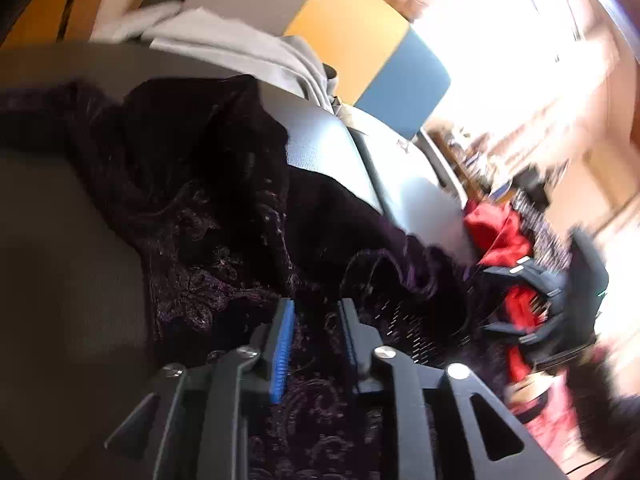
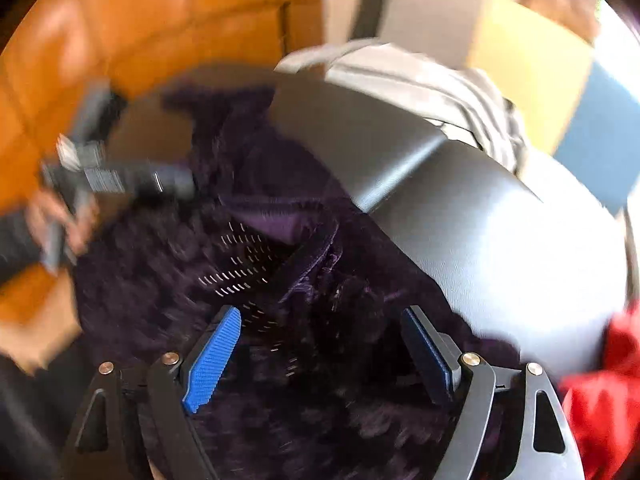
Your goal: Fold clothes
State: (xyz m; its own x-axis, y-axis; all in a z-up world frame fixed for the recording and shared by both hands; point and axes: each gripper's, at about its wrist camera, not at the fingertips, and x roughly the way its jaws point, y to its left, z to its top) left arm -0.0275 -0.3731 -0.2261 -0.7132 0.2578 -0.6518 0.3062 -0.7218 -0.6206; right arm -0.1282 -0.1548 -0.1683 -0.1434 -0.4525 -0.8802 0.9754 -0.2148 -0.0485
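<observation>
Figure: the dark purple garment (image 2: 256, 216) is lying crumpled across the grey padded seat (image 2: 500, 248), which serves here as the landmark. The bulk of the cloth is covering the near and left part of the seat, while a pale grey garment (image 2: 432, 80) is resting at the seat's far edge and a red garment (image 2: 600, 392) is lying just off its right side.

You are holding the right gripper (image 2: 320, 360) over the purple cloth with its fingers (image 2: 212, 360) standing wide and nothing pressed between them. You are holding the left gripper (image 1: 316, 344) over the patterned part of the same cloth; its fingers are standing at a narrow gap, the fabric is showing in that gap, and no pinch on it is visible.

Judging by the deep folds and plush nap, the garment is likely behaving as soft, limp and fairly light cloth, sagging wherever it is unsupported and sliding a little on the smooth seat. A hem or seam edge (image 2: 316, 256), near the middle of the seat, is probably offering the firmest hold; pinching the loose middle is likely gathering several layers at once.
</observation>
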